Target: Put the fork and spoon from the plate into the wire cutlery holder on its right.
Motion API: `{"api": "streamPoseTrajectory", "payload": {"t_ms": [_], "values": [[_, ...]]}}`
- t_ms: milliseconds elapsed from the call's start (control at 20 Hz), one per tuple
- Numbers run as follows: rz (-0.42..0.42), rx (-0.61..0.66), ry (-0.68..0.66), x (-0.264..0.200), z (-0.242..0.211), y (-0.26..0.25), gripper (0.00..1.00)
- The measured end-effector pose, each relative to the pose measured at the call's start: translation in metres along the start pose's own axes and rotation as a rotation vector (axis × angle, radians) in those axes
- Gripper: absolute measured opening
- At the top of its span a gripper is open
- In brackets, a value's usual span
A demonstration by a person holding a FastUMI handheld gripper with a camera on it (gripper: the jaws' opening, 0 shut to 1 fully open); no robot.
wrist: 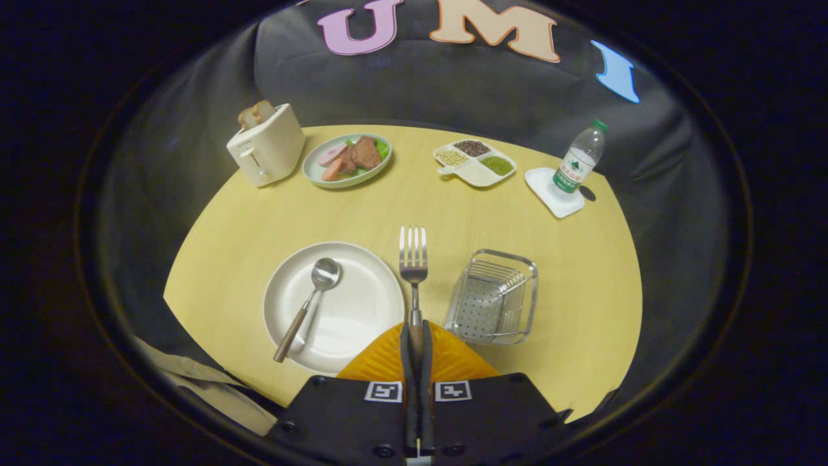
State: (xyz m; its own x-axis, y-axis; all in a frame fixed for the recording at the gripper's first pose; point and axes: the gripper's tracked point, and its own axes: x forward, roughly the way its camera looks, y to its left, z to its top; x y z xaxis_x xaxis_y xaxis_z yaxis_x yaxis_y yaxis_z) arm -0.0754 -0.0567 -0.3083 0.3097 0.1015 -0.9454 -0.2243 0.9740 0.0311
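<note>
Gripper [414, 340] clenched on the fork [413, 259] handle, both fingers pressing it; fork points straight ahead along the finger axis, tines up and away, lifted over the table between the plate [362, 310] and the wire cutlery holder [495, 298]. Holder sits just to the right of the fork, open top facing up. Spoon [309, 301] lies on the plate, bowl away, wooden handle slanting toward the near rim. Judgement: next move is a short rightward carry, then tip the fork in.

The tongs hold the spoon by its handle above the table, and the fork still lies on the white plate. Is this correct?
Not quite: they are swapped. In the gripper view the tongs are shut on the fork by its handle, above the table, and the spoon lies on the white plate.
</note>
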Motion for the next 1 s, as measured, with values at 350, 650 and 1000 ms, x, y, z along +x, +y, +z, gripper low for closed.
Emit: {"api": "streamPoseTrajectory", "payload": {"t_ms": [350,650,1000], "values": [[-0.056,0.018,0.071,-0.005,-0.014,-0.042,0.04],[-0.101,0.071,0.112,0.0,-0.025,-0.062,0.04],[-0.1,0.102,0.139,0.003,-0.032,-0.064,0.1]]}}
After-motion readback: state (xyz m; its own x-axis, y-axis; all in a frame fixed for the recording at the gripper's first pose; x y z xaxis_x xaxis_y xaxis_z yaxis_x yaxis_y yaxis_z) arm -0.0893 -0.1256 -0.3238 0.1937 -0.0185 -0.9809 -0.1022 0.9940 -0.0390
